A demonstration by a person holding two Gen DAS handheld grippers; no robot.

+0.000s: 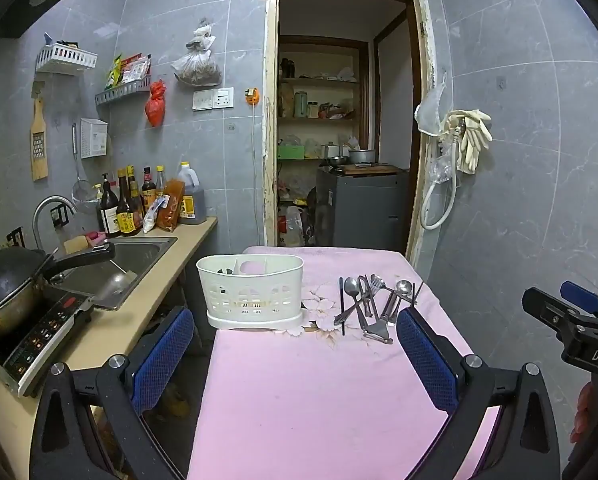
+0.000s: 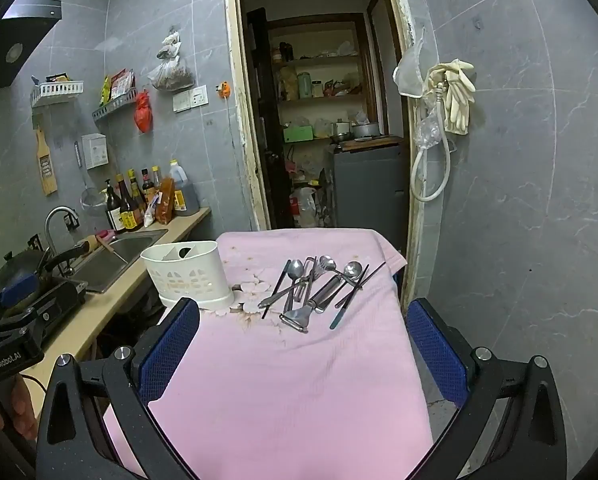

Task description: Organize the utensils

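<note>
A heap of metal utensils (image 1: 373,304) (image 2: 315,290) lies on the far right of a table under a pink cloth (image 1: 299,392) (image 2: 291,380): spoons, forks, a peeler and dark chopsticks. To its left stands a white slotted utensil holder (image 1: 253,292) (image 2: 189,276) with dividers. My left gripper (image 1: 295,344) hovers over the near part of the table, open, nothing between its blue pads. My right gripper (image 2: 305,344) is likewise open and empty, short of the heap. Each gripper shows at the edge of the other's view.
On the left runs a counter with a sink (image 1: 119,268), a wok on an induction hob (image 1: 15,300) and several sauce bottles (image 1: 139,204). A doorway (image 1: 339,120) to a pantry lies behind the table. Grey tiled wall (image 1: 519,200) stands close on the right.
</note>
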